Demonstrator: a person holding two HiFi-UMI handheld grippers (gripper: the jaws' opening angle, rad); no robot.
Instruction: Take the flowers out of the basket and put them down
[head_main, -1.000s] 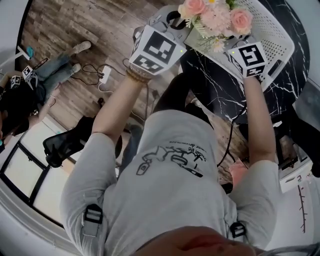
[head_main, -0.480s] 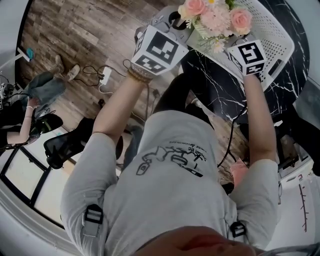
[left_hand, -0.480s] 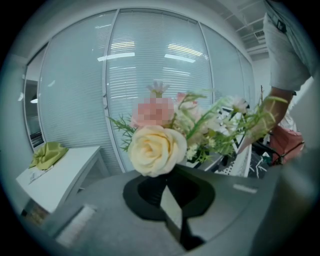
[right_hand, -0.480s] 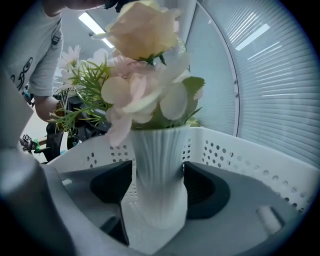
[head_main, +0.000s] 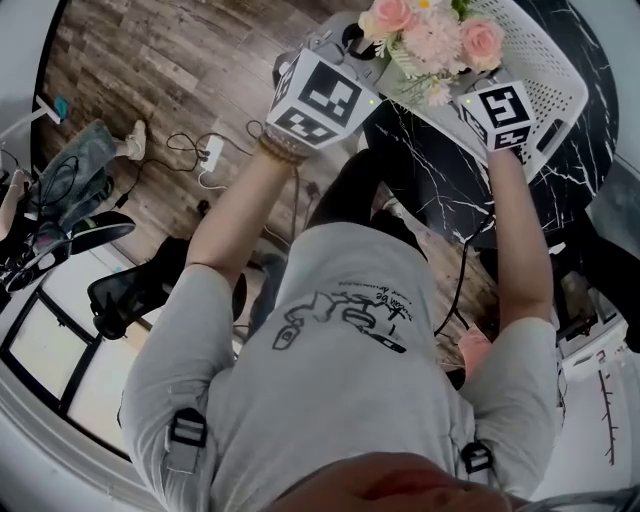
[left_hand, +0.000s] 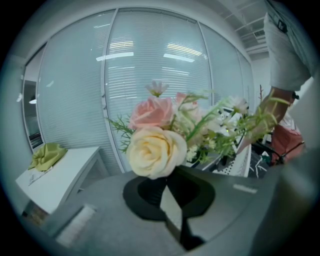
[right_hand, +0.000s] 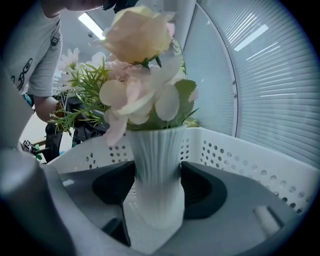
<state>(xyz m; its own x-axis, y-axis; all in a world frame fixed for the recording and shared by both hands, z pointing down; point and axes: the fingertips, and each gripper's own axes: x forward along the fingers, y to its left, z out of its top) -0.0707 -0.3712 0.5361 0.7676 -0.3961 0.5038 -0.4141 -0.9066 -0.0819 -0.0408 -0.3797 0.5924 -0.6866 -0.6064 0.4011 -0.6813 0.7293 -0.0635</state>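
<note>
A bouquet of pink and cream roses (head_main: 430, 35) stands in a white ribbed vase (right_hand: 155, 170) inside a white perforated basket (head_main: 555, 70) on a black marble table (head_main: 440, 190). My right gripper (right_hand: 156, 185) has just been closing its jaws, and both dark pads now touch the vase's sides. In the head view the right gripper (head_main: 462, 88) reaches under the blooms. My left gripper (head_main: 345, 45) sits at the bouquet's left. Its jaws (left_hand: 169, 186) look shut with nothing between them, and a cream rose (left_hand: 155, 150) hangs just beyond the tips.
The basket wall (right_hand: 235, 155) curves behind the vase. A wooden floor with cables and a power strip (head_main: 210, 150) lies left of the table, beside a black chair (head_main: 130, 290). A white desk (left_hand: 55, 175) with a green cloth (left_hand: 47, 155) stands by the glass wall.
Both grippers have kept their places at the bouquet. A person on the floor at the far left has shifted position.
</note>
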